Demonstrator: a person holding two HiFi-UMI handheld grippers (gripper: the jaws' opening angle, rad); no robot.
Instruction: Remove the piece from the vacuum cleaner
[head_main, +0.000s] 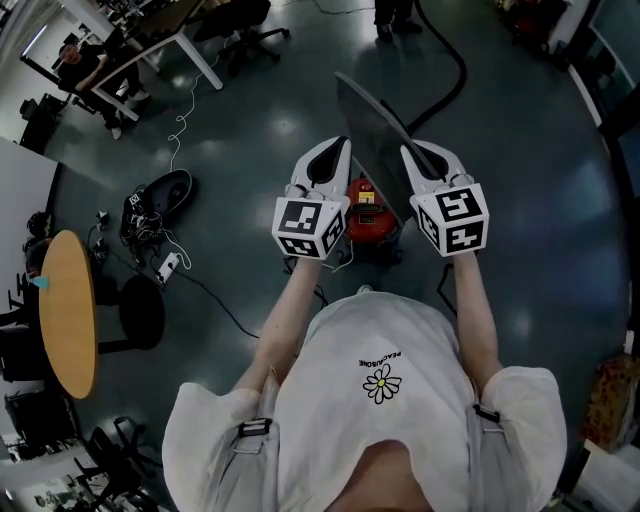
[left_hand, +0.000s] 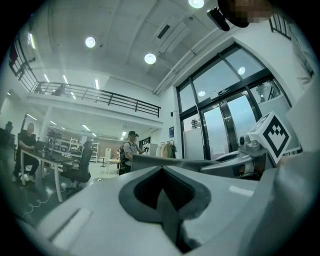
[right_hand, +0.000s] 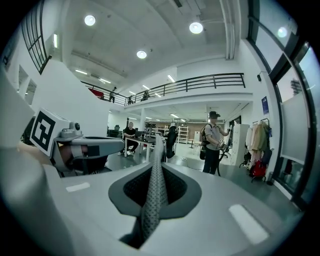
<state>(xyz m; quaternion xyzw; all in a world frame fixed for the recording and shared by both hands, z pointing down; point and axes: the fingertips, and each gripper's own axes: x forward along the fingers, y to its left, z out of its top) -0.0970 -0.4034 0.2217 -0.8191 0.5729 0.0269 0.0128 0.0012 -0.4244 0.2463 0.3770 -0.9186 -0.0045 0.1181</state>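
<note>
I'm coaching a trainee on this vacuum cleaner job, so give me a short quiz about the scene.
1. True or false: the right gripper is shut on the gray piece.
2. The red vacuum cleaner stands: A on a round table; B on the floor below the grippers; C on a chair.
3. Which gripper holds nothing?
Key: 1 true; 2 B; 3 the left gripper.
</note>
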